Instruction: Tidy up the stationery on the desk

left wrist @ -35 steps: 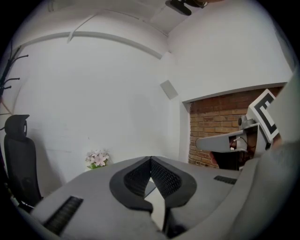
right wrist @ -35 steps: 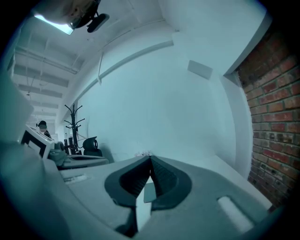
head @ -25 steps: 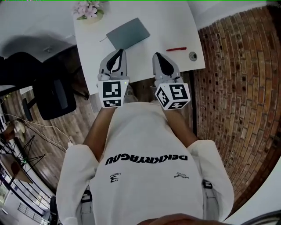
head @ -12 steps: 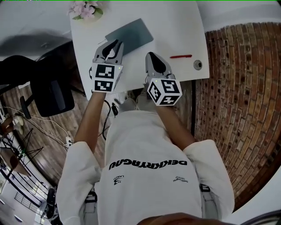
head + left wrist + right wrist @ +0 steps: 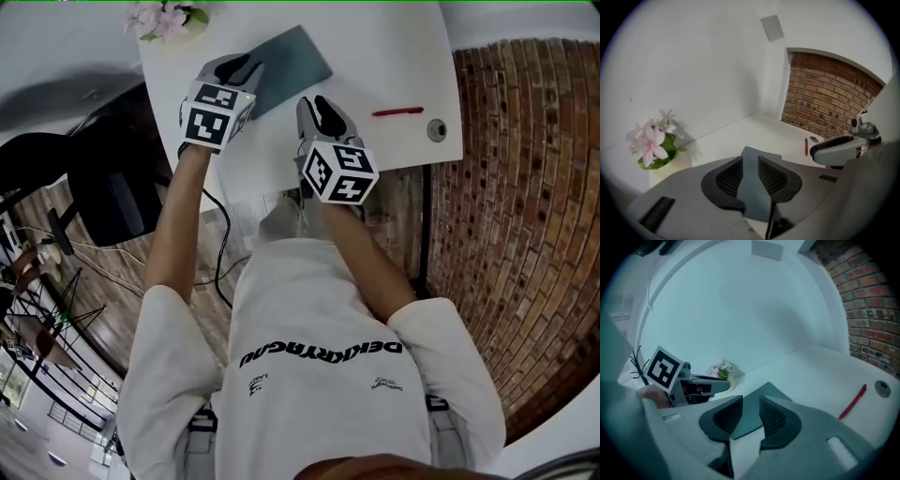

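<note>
A grey-blue notebook point(image 5: 289, 58) lies flat on the white desk point(image 5: 375, 56), with a red pen point(image 5: 397, 112) to its right. My left gripper point(image 5: 246, 66) hovers over the notebook's near left edge. Its jaws have just been opening and stand open; the notebook point(image 5: 757, 187) shows through the gap point(image 5: 750, 159) but is not gripped. My right gripper point(image 5: 317, 103) is by the notebook's near right corner. Its jaws have also just been opening and are open point(image 5: 751, 399), with only the notebook point(image 5: 776, 392) and desk beyond them. The red pen point(image 5: 853, 401) lies to the right.
A pot of pink flowers point(image 5: 164, 19) stands at the desk's far left corner. A small round metal thing point(image 5: 437, 129) sits near the right edge, beyond the pen. A brick wall point(image 5: 525, 234) runs along the right, and a black chair point(image 5: 103, 187) stands left of the desk.
Both grippers have moved forward from the desk's near edge out over the desk, the left one onto the notebook's edge, the right one beside its near corner.
</note>
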`<state>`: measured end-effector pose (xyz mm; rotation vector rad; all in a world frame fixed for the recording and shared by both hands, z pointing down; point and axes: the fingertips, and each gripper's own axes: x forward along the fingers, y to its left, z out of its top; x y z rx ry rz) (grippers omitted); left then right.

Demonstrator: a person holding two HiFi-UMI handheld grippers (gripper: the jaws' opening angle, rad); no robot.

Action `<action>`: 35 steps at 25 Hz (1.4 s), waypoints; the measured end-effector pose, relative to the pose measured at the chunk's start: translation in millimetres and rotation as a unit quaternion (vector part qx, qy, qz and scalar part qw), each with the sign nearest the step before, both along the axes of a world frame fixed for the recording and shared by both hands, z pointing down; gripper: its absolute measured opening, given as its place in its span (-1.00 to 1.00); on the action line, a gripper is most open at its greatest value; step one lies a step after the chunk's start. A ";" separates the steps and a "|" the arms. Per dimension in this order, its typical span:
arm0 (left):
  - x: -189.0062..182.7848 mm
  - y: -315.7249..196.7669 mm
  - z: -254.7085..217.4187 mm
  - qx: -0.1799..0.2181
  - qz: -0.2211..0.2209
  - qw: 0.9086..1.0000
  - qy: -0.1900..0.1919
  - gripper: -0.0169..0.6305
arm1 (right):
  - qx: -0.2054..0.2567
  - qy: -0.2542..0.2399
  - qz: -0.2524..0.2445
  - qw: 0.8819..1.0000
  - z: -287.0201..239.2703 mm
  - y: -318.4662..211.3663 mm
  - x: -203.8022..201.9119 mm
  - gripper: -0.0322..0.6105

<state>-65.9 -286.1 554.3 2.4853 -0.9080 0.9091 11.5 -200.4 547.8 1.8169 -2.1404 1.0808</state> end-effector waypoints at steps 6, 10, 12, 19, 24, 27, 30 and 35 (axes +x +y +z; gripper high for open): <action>3.1 -22.1 33.2 -0.035 0.048 0.998 -0.033 -0.63 | -0.059 -0.031 0.033 0.997 42.8 -3.3 0.6 -0.58; 3.3 -33.9 56.2 -0.047 0.086 0.993 -0.064 -0.61 | -0.082 -0.039 0.028 0.995 67.3 -9.5 -7.5 -0.52; 2.8 -38.6 68.2 -0.057 0.101 0.990 -0.078 -0.60 | -0.093 -0.042 0.033 0.994 77.4 -13.7 -7.3 -0.51; 3.7 -46.3 103.0 -0.109 0.115 0.984 -0.077 -0.57 | -0.135 -0.066 0.058 0.987 107.4 -19.9 -4.3 -0.43; 8.4 -53.0 119.3 -0.145 0.112 0.982 -0.054 -0.57 | -0.157 -0.077 0.072 0.982 121.1 -21.6 -7.7 -0.42; 9.3 -53.1 127.3 -0.177 0.117 0.976 -0.044 -0.57 | -0.180 -0.090 0.081 0.976 131.0 -21.3 -14.6 -0.42; 10.7 -48.1 135.7 -0.211 0.128 0.968 -0.046 -0.57 | -0.198 -0.101 0.087 0.971 139.9 -20.7 -17.5 -0.42; 11.1 -48.9 141.0 -0.256 0.142 0.955 -0.050 -0.53 | -0.207 -0.086 0.091 0.970 144.6 -19.7 -14.2 -0.53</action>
